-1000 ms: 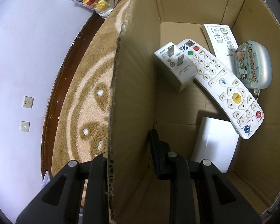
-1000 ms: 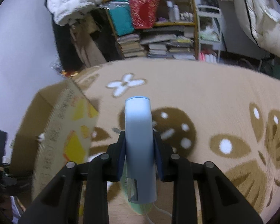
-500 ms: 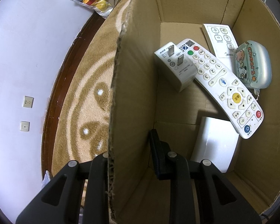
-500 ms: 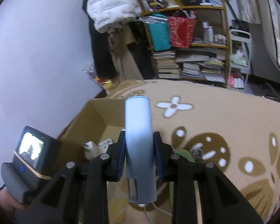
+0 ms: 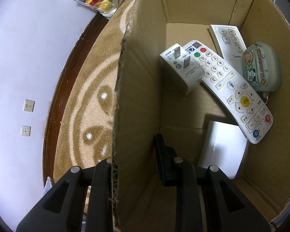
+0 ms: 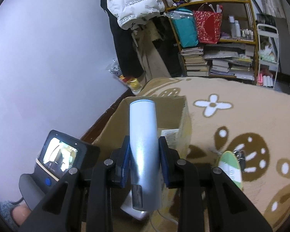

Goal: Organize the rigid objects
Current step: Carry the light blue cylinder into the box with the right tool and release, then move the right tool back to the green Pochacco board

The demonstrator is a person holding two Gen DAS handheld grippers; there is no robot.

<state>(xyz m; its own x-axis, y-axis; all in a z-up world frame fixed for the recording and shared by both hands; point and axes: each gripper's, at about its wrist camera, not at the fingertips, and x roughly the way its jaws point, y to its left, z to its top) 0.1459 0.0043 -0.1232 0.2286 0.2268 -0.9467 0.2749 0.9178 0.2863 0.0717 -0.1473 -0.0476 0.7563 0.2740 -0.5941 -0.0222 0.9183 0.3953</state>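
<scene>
My left gripper (image 5: 137, 154) is shut on the left wall of a cardboard box (image 5: 141, 89), one finger outside and one inside. In the box lie a white TV remote (image 5: 230, 89), a white charger block (image 5: 181, 67), a second flat white remote (image 5: 228, 40), a mint cartoon pouch (image 5: 261, 67) and a white slab (image 5: 224, 148). My right gripper (image 6: 144, 154) is shut on a pale blue cylinder (image 6: 144, 141), held above the near side of the box (image 6: 172, 114).
The box stands on a tan patterned rug (image 6: 241, 119) beside a white wall (image 5: 29, 58). A green round object (image 6: 230, 166) lies on the rug at right. A cluttered bookshelf (image 6: 218, 38) stands behind. The left gripper's screen unit (image 6: 56, 158) shows at lower left.
My right gripper has carried the cylinder leftward and up toward the box, which now lies straight ahead. The left gripper and the box have not moved.
</scene>
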